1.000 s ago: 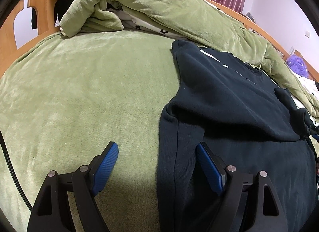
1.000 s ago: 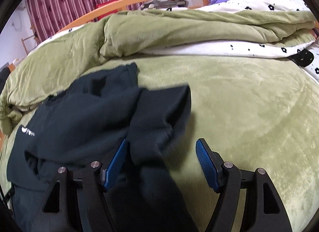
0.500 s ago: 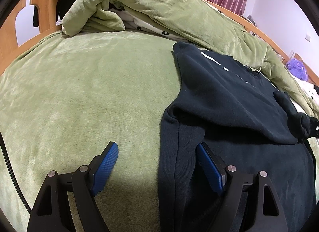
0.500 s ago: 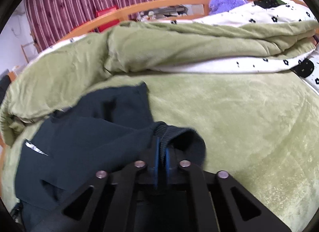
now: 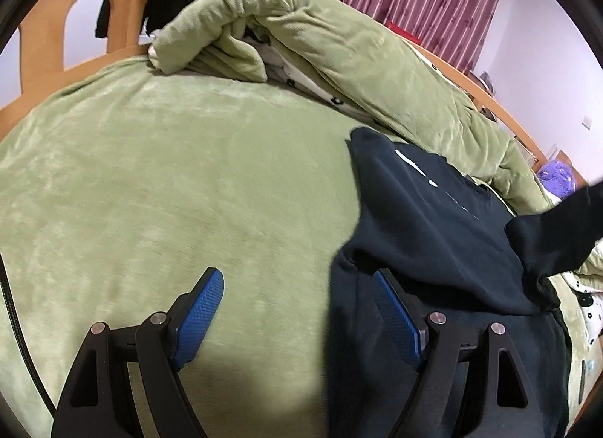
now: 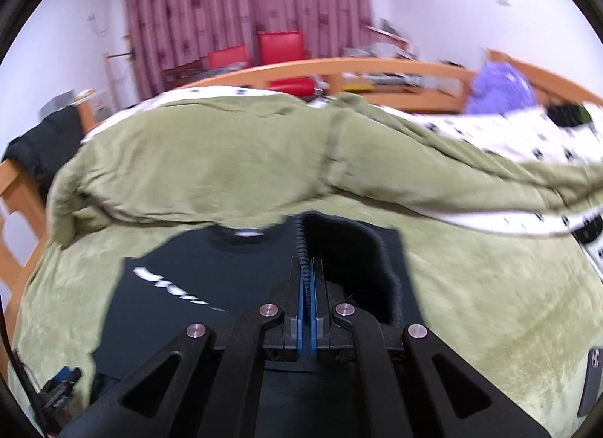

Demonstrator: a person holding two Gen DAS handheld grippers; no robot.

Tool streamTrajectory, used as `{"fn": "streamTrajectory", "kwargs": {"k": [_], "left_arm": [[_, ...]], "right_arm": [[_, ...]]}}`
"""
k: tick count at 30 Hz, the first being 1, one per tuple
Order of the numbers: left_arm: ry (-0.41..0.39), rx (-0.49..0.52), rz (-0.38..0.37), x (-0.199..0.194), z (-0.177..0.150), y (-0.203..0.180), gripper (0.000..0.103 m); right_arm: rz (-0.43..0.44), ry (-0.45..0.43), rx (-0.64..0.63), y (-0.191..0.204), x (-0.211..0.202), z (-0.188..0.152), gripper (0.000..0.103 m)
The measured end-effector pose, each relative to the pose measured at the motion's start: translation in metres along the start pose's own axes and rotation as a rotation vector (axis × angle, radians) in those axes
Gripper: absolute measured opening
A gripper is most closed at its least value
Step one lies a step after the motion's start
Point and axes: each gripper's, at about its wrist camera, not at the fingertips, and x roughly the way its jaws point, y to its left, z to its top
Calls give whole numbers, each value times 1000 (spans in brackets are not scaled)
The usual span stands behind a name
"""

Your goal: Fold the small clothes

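Only right view: right gripper (image 6: 306, 268) pinched on the cuff (image 6: 348, 249), phone (image 6: 591, 381) on the blanket | left view: left gripper (image 5: 297, 296) wide, empty, straddling the edge of the sweatshirt (image 5: 426, 219) | surface: green blanket (image 5: 169, 174), sweatshirt lying on it | room: curtain (image 6: 245, 5), bed frame (image 5: 117, 12)

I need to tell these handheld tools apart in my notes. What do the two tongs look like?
The left tongs and the right tongs look alike: angular black frames with triangular cut-outs, round silver pivot pins, and long flat fingers faced with textured blue pads. A black braided cable runs down the edge of the left view. No sleeve or hand shows in either view.
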Motion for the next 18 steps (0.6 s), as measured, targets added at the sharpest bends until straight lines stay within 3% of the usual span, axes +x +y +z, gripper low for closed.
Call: {"fn": "streamTrajectory", "kwargs": {"k": [6, 12, 17, 18], "left_arm": [[-25, -19, 40, -12, 7, 25, 80], [-32, -34, 64, -14, 7, 47, 80], [4, -44, 58, -5, 3, 59, 80], [9, -47, 51, -4, 4, 59, 80]], "right_arm": [[142, 36, -60, 114, 10, 2, 2], [215, 161, -87, 203, 64, -49, 3], [321, 264, -128, 229, 91, -79, 14], [325, 259, -141, 229, 89, -80, 26]]}}
